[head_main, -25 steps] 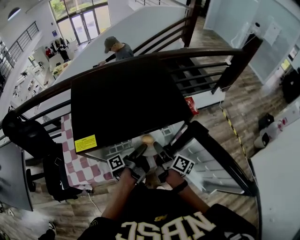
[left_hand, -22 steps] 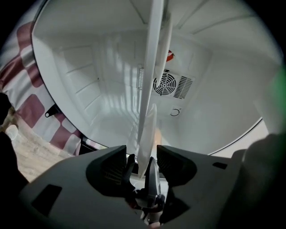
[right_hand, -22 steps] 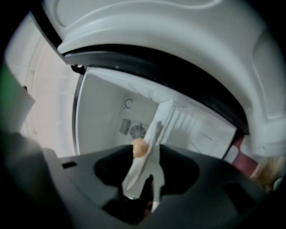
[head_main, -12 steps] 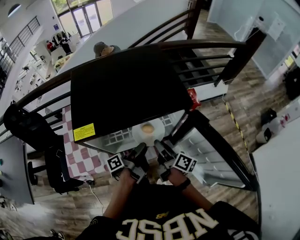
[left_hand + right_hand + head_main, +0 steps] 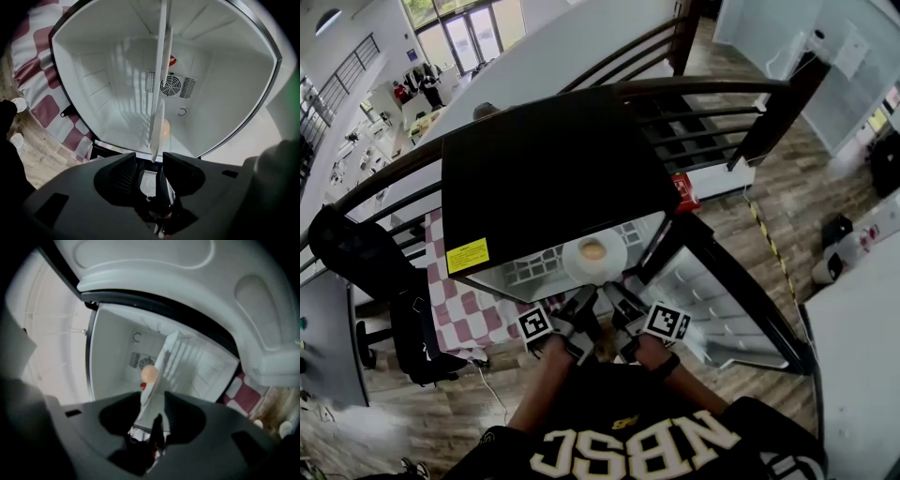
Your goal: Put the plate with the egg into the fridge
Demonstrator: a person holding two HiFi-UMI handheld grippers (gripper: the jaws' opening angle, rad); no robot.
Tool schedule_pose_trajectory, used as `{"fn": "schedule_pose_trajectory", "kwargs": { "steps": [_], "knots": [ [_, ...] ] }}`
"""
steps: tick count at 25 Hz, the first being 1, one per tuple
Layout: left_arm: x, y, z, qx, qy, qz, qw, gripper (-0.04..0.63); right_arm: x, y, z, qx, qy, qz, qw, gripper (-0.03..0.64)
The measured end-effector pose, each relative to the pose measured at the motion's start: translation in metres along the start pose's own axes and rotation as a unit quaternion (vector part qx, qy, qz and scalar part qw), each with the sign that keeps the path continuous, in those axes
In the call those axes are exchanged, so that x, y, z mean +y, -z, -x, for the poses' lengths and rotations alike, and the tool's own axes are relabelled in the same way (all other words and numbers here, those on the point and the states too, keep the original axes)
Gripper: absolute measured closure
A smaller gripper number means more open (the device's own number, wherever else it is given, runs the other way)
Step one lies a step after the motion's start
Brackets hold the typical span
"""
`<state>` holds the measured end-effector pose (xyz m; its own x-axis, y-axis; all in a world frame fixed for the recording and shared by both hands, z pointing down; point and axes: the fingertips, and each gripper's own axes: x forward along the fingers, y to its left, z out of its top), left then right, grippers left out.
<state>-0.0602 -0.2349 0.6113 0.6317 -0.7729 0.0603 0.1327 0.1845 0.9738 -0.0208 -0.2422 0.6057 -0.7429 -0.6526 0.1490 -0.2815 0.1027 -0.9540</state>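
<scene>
A white plate (image 5: 593, 258) carrying a brown egg (image 5: 592, 249) sits level at the mouth of the open black fridge (image 5: 544, 178). My right gripper (image 5: 614, 298) is shut on the plate's near rim; in the right gripper view the plate (image 5: 157, 380) runs deep between the jaws (image 5: 152, 399), with the egg (image 5: 149, 373) beyond. My left gripper (image 5: 581, 305) is beside it. Its jaws (image 5: 150, 161) are closing with the plate's edge (image 5: 158, 126) just between the tips, a gap on each side. The egg (image 5: 165, 129) peeks from behind the plate.
The fridge is white inside with a wire shelf (image 5: 162, 56) and a fan grille (image 5: 170, 86) on the back wall. Its door (image 5: 722, 300) hangs open to the right. A red-checked cloth (image 5: 459, 319) and a black chair (image 5: 366, 272) are at the left.
The plate with the egg has moved forward, away from my body and further into the fridge opening. Both grippers followed it.
</scene>
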Motion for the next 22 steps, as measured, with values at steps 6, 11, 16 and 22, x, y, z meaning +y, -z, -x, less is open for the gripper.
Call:
{"fn": "schedule_pose_trajectory", "kwargs": {
  "steps": [6, 11, 16, 22],
  "knots": [
    [-0.003, -0.004, -0.004, -0.002, -0.014, -0.015, 0.9998, 0.472, 0.003, -0.003, -0.003, -0.001, 0.002, -0.004, 1.0, 0.539],
    [-0.011, -0.007, -0.009, -0.003, -0.011, -0.015, 0.9998, 0.55, 0.004, -0.012, -0.008, -0.006, -0.01, 0.003, 1.0, 0.561],
    [-0.014, -0.015, -0.016, -0.002, -0.019, -0.018, 0.9997, 0.56, 0.003, -0.016, -0.016, -0.014, -0.007, -0.003, 1.0, 0.563],
    [-0.017, -0.025, -0.028, -0.004, -0.028, -0.015, 0.9995, 0.561, 0.002, -0.028, -0.026, -0.025, -0.003, -0.006, 1.0, 0.563]
  ]
}}
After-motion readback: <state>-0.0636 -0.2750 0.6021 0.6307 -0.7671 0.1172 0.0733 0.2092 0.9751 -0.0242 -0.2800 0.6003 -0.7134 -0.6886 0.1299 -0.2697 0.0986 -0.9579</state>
